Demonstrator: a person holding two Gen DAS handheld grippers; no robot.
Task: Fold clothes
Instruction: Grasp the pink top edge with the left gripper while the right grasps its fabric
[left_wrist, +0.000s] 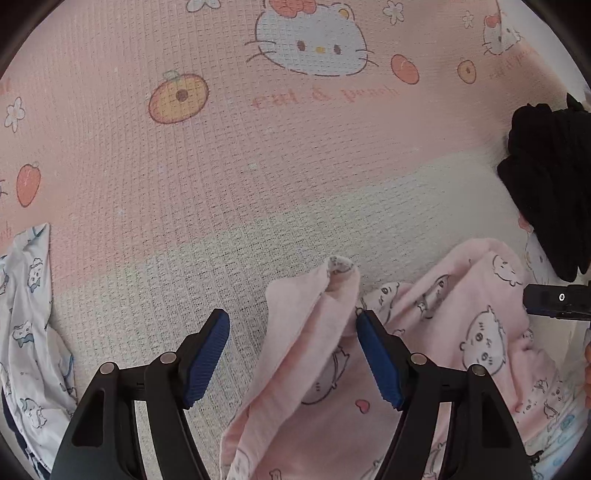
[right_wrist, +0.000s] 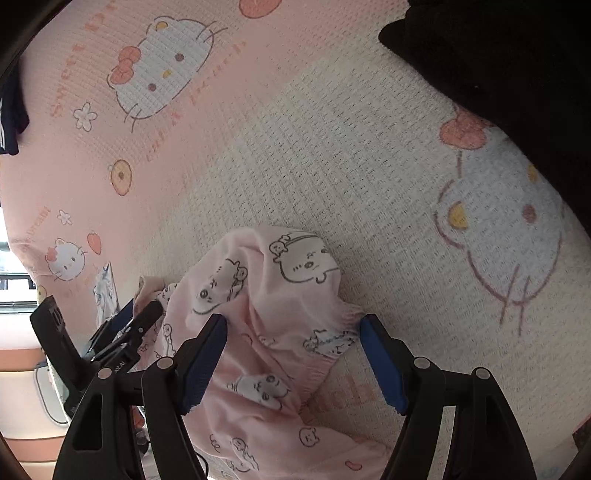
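Crumpled pink cartoon-print garment (right_wrist: 266, 295) on bedspread (right_wrist: 332, 166)

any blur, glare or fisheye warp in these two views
Left wrist view: strong fisheye bowing, dark vignette corners, pink cartoon-print garment sharp, no glare. Right wrist view: same warp, pink-and-cream waffle-weave cat-print bedcover evenly lit, black crumpled garment swallows detail.

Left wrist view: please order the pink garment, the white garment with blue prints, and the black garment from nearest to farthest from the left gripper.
From the left gripper:
1. Pink garment: a raised fold stands between the open fingers, toward the right one.
2. White garment: at the left edge.
3. Black garment: far right, higher in the picture.
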